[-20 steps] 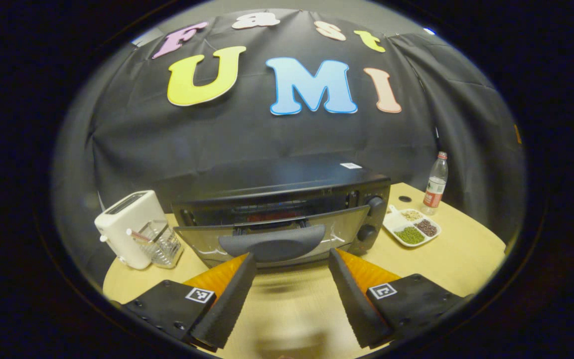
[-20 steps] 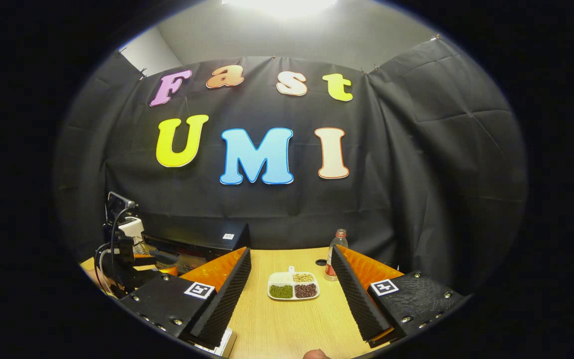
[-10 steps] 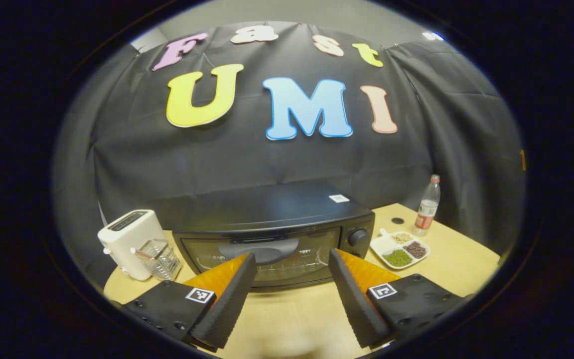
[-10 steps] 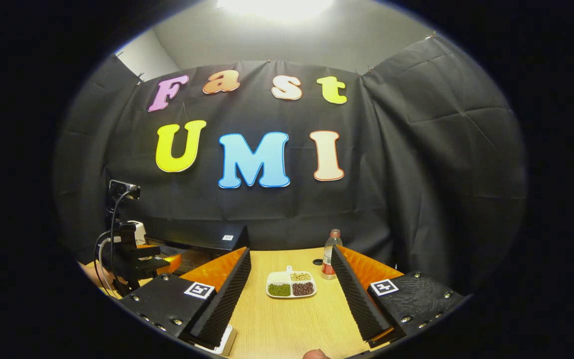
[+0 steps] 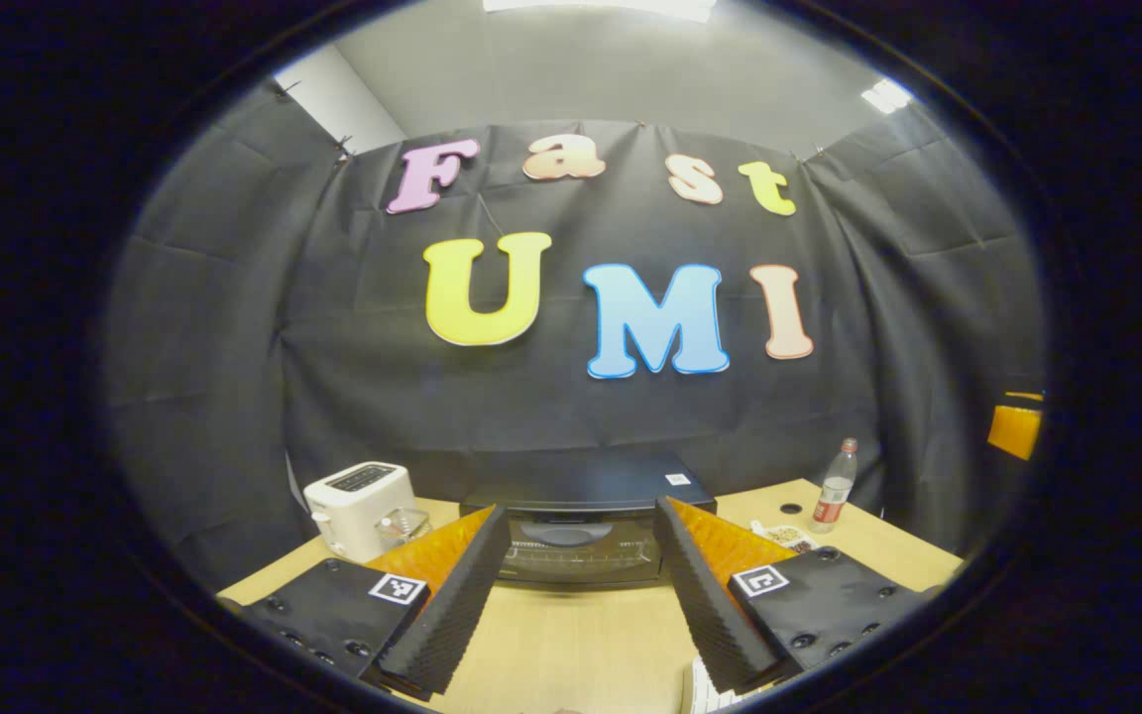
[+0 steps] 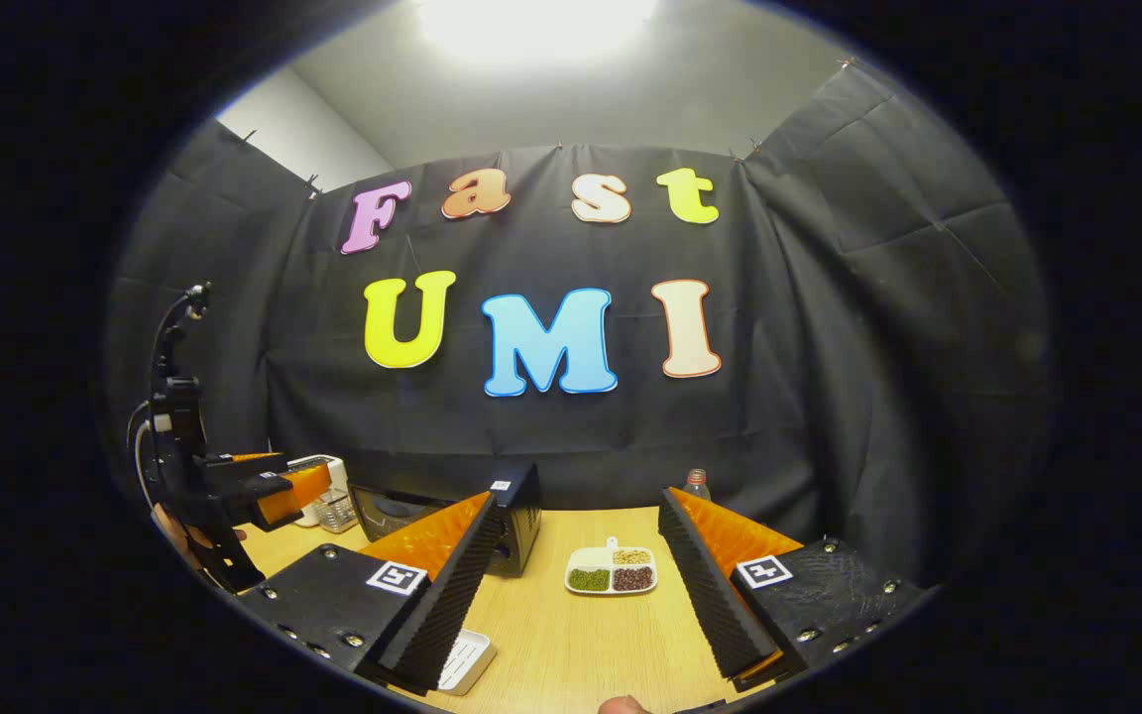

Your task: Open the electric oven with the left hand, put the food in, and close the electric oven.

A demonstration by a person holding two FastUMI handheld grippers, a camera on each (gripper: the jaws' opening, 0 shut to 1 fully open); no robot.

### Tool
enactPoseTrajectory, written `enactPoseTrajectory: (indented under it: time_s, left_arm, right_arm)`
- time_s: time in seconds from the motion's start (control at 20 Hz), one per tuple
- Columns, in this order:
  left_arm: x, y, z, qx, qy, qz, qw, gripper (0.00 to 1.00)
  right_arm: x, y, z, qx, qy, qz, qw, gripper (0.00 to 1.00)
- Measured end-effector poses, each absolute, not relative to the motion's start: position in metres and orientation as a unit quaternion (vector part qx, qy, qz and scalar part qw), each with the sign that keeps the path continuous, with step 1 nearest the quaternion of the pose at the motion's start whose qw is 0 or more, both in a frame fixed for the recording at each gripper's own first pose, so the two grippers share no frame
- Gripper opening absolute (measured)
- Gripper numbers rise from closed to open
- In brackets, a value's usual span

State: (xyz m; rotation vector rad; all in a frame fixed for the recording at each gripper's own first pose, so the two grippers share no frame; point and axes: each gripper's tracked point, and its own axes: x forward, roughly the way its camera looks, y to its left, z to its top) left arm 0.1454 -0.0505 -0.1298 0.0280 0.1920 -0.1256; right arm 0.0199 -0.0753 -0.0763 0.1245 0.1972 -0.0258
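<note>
Left gripper view: the left gripper (image 5: 571,595), fingers spread and empty, frames the closed electric oven (image 5: 586,531) at lower centre; the right gripper (image 6: 571,595) likewise gapes empty.

Left gripper (image 5: 581,605) raised and level, jaws spread wide, nothing between them. Right gripper (image 6: 581,595) also level, jaws wide apart and empty. In the right gripper view the left gripper sits far off to the side, a hand (image 6: 196,531) gripping its handle.

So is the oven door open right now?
No, in the left gripper view the oven door sits flat shut, handle up against its front.
</note>
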Motion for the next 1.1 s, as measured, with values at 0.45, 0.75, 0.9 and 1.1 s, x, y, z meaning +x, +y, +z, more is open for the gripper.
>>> enactPoseTrajectory:
  time_s: [0.45,0.75,0.9,1.1]
  left_arm:
    - [0.055,0.005,-0.072,-0.004,0.062,-0.039,0.997,1.00]
    - [0.018,0.043,-0.064,0.023,0.052,-0.029,0.998,1.00]
    - [0.013,0.057,-0.069,0.013,0.057,-0.020,0.998,1.00]
    - [0.019,0.068,-0.070,0.007,0.058,-0.013,0.998,1.00]
  right_arm:
    - [0.000,-0.051,-0.038,0.053,0.059,-0.003,0.997,0.98]
    - [-0.008,-0.027,-0.026,0.061,0.041,-0.012,0.997,0.98]
    - [-0.006,-0.017,-0.027,0.063,0.040,-0.011,0.997,0.98]
    - [-0.004,-0.009,-0.033,0.057,0.047,-0.008,0.997,0.98]
